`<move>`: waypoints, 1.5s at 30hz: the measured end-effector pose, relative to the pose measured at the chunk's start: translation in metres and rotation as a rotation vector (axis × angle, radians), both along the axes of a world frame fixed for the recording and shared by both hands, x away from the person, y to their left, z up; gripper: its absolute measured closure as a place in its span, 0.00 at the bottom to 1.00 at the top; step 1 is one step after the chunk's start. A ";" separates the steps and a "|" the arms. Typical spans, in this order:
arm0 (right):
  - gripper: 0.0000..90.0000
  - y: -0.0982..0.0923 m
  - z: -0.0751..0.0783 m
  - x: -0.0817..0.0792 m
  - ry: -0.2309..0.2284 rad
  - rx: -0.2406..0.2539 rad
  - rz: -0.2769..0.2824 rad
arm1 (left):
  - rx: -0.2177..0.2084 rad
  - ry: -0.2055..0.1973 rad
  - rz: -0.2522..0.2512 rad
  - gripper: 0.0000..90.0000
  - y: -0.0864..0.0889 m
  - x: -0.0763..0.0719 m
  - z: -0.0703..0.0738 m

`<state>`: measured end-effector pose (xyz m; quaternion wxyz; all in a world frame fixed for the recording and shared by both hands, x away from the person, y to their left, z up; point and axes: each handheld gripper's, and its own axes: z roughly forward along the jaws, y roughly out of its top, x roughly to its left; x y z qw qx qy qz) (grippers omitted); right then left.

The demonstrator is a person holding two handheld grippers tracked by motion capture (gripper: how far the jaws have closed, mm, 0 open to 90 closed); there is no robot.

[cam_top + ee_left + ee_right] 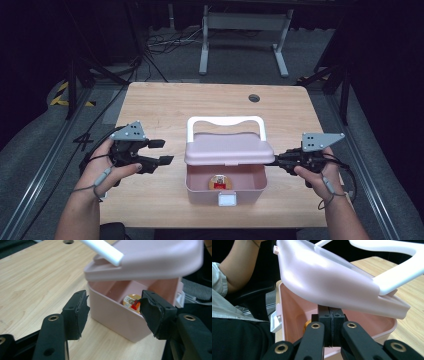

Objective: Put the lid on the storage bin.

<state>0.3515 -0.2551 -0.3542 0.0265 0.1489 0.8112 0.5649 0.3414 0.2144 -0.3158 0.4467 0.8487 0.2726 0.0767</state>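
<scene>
At the middle of the counter (150,100), the pink box (225,187) is sitting with its lid (229,148) being propped half open by the right claw (276,160), whose jaws are pressed shut under the lid's right edge. The left claw (162,152) is hovering open and empty just left of the box. The small round item (218,182) inside is lying to that claw's right, past the near wall, so the left hand is the freer one to reach in.

Plenty of bare desk (165,102) left of the pink box (200,192). The raised lid (229,149) hangs over the opening, so only the front gap's passable, small round tin (219,182) inside.
</scene>
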 end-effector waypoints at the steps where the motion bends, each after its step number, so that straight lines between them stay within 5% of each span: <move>1: 1.00 0.000 0.000 -0.001 0.004 -0.007 0.002 | -0.001 -0.003 0.014 0.44 0.002 0.003 -0.002; 5: 1.00 0.001 0.001 -0.002 0.010 -0.013 0.005 | 0.010 -0.004 0.084 0.43 0.006 0.014 -0.010; 16: 1.00 -0.001 0.003 -0.009 0.017 -0.012 -0.002 | -0.097 -0.031 0.253 0.42 0.022 0.037 -0.022; 21: 1.00 0.001 0.003 -0.013 0.024 -0.029 -0.004 | -0.102 -0.069 0.357 0.41 0.027 0.047 -0.030; 24: 1.00 0.002 0.003 -0.014 0.030 -0.039 -0.006 | -0.088 -0.085 0.408 0.41 0.029 0.052 -0.035; 27: 1.00 0.000 0.003 -0.016 0.037 -0.054 -0.018 | -0.028 -0.152 0.493 0.41 0.027 0.060 -0.043; 39: 1.00 0.000 0.002 -0.020 0.079 -0.116 -0.026 | -0.006 -0.102 0.534 0.41 0.027 0.075 -0.067; 45: 1.00 0.002 0.001 -0.020 0.094 -0.153 -0.019 | 0.058 -0.119 0.585 0.40 0.032 0.083 -0.082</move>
